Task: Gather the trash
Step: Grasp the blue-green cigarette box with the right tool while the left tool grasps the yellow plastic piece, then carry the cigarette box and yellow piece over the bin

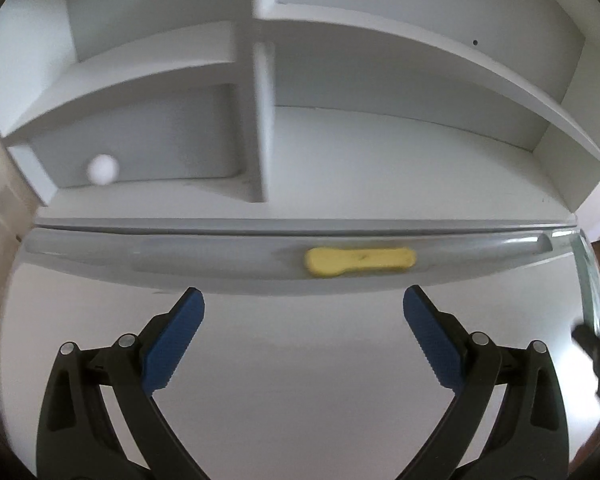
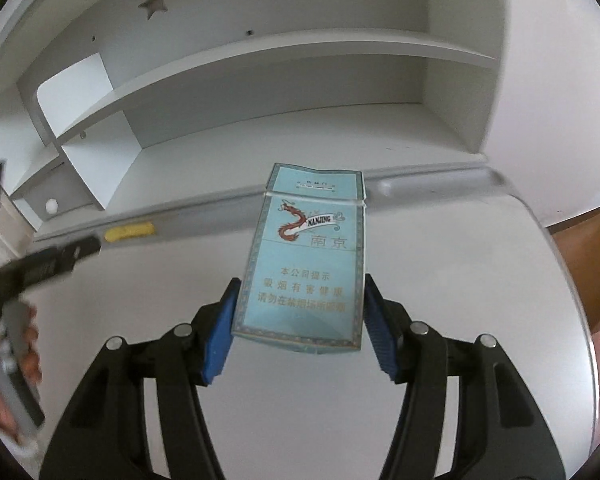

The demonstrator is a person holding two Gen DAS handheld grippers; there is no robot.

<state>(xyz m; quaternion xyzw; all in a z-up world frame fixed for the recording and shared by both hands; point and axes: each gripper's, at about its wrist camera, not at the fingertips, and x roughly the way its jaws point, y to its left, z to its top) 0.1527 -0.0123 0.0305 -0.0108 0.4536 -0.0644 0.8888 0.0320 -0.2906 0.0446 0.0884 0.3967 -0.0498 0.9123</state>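
In our right gripper (image 2: pixel 298 316) the blue ribbed fingers (image 2: pixel 219 340) stand about half apart and press on both long sides of a cigarette pack (image 2: pixel 304 264), gripping its near end so that it is lifted clear of the desk (image 2: pixel 440 280). The pack is a flat, pale blue cardboard box with a patterned border, a red dragon, the word NANJING on a banner and gold Chinese lettering; its flip lid at the far end is slightly ajar and its near edge looks a little crushed.

Our left gripper (image 1: pixel 303 300) has its fingers (image 1: pixel 176 340) spread wide and released, with nothing between them, hovering above the smooth white desk surface. Just beyond them a yellow, rounded, flat object (image 1: pixel 358 262), blurred, lies in the grey groove (image 1: pixel 220 256) that runs along the far edge of the desk. Behind it stands a white shelf unit (image 1: pixel 260 120), and a small white ball (image 1: pixel 102 169) rests in its lower left compartment.
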